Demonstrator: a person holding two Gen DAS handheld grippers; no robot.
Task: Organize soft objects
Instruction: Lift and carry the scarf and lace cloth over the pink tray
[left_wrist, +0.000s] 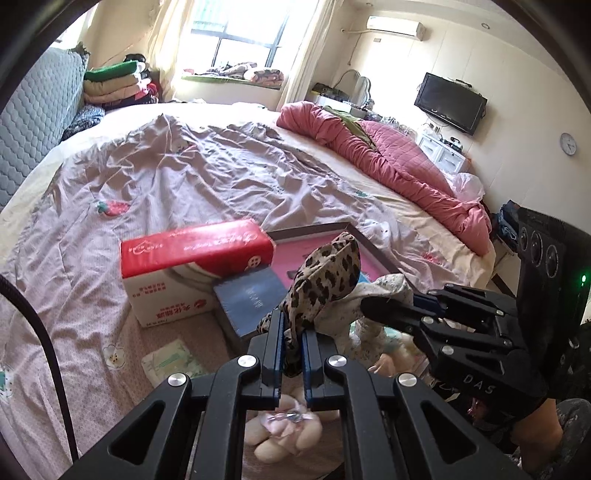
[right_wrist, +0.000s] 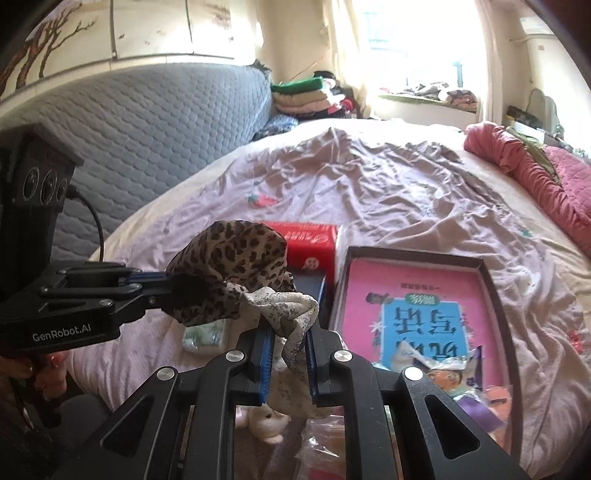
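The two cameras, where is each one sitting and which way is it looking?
Left wrist view: sits on the left claw, looks across the bed toward the window; the claw pinches a leopard cloth, and the right claw shows at right.
Right wrist view: sits on the right claw, looks toward the headboard; it pinches a speckled cloth, with the left claw at left.
Both show: both cloths, red tissue box, pink book.

home bedroom, rumpled bed (left_wrist: 221, 173), wall TV (left_wrist: 448, 102)
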